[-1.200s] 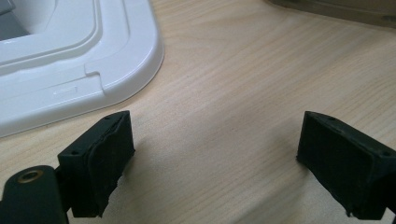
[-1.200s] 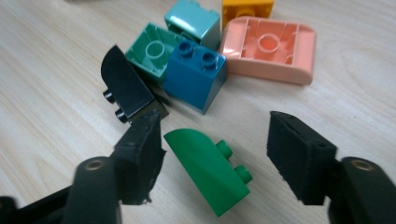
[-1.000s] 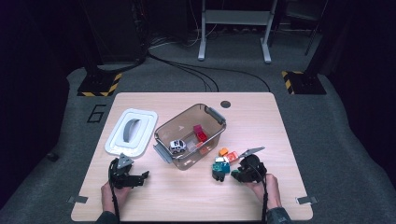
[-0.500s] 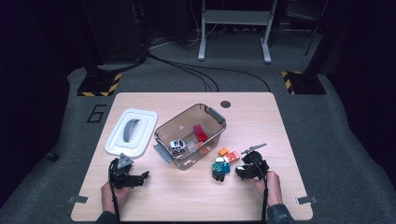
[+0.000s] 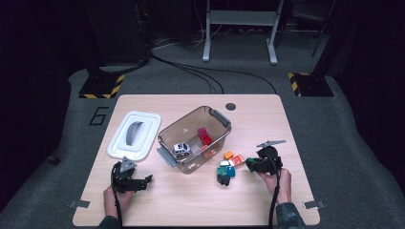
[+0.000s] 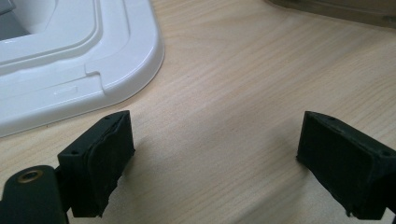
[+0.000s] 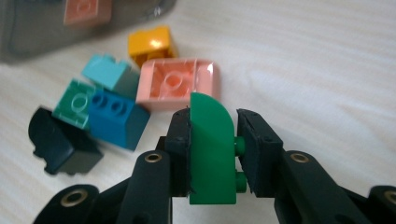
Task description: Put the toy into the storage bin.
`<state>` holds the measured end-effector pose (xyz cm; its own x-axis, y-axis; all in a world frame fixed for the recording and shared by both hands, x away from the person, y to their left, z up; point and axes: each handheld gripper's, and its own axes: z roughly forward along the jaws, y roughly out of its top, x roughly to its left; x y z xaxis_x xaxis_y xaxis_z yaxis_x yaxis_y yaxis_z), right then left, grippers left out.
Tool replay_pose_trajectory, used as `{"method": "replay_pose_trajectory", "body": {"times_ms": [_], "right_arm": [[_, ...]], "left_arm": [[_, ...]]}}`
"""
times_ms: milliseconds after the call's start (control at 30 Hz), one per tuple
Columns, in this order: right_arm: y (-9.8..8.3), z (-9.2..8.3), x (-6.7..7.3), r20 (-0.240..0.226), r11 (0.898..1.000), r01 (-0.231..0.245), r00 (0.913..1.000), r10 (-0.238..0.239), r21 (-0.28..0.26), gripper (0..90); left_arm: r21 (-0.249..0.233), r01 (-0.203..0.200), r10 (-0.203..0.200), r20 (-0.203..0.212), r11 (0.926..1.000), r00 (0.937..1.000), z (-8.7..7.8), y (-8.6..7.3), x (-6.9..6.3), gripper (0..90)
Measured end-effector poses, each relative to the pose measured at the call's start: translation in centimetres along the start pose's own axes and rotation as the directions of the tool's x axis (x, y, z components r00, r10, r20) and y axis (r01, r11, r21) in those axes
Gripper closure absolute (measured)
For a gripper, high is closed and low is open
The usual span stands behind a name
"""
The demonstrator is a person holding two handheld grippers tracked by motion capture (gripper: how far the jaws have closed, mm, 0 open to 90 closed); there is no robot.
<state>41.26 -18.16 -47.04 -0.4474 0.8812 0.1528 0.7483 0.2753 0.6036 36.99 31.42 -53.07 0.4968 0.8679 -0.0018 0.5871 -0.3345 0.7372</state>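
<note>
The right tongs (image 7: 212,154) were clamped on the curved green plastic brick (image 7: 211,151) near the worktop's (image 5: 267,119) right edge, left tongs (image 6: 215,163) apart and empty; its rounded face could probably slip during transfer.

White lid (image 5: 134,134) beside clear bin (image 5: 195,138)
</note>
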Motion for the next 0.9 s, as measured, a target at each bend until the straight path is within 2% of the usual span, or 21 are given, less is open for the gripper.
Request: {"method": "replay_pose_trajectory", "body": {"times_ms": [100,133,200,300,333,467,600,667,900], "right_arm": [[0.8,0.0,-0.4,0.014,1.0,-0.015,0.9998,0.015,-0.026,66.8],[1.0,0.0,-0.6,0.021,0.999,-0.015,0.9997,0.016,-0.035,66.8],[1.5,0.0,-1.1,0.027,0.998,-0.034,0.999,0.036,-0.052,66.8],[1.9,0.1,-1.5,0.026,0.996,-0.061,0.9977,0.063,-0.064,66.8],[2.5,0.3,-1.9,0.039,0.995,-0.066,0.9969,0.069,-0.069,66.8],[3.3,0.8,-2.5,0.048,0.993,-0.095,0.994,0.098,-0.063,66.8],[4.4,0.7,-3.1,0.046,0.991,-0.097,0.9937,0.102,-0.092,66.8],[4.9,0.7,-3.2,0.05,0.99,-0.097,0.9935,0.103,-0.097,66.8],[6.7,0.3,-3.2,0.06,0.99,-0.098,0.9927,0.104,-0.105,66.8]], "left_arm": [[0.002,-0.013,0.013,-0.003,0.9999,0.9999,0.0,0.0,0.1,10.5],[-0.001,0.002,-0.002,0.0,1.0,1.0,0.0,0.0,0.0,10.5],[0.012,-0.005,0.005,0.002,0.9999,1.0,-0.1,0.1,0.0,10.5],[0.011,-0.007,0.007,0.001,0.9999,1.0,-0.1,0.1,0.0,10.5],[0.01,-0.011,0.011,0.0,0.9999,0.9999,-0.1,0.1,0.1,10.7],[0.003,-0.016,0.016,-0.005,0.9999,0.9999,0.0,0.1,0.1,10.7],[-0.001,-0.007,0.007,-0.002,1.0,1.0,0.0,0.0,0.0,11.0],[0.001,-0.015,0.015,-0.003,0.9999,0.9999,0.0,0.1,0.1,11.0],[0.0,-0.016,0.016,-0.004,0.9999,0.9999,0.0,0.1,0.1,11.0]]}}
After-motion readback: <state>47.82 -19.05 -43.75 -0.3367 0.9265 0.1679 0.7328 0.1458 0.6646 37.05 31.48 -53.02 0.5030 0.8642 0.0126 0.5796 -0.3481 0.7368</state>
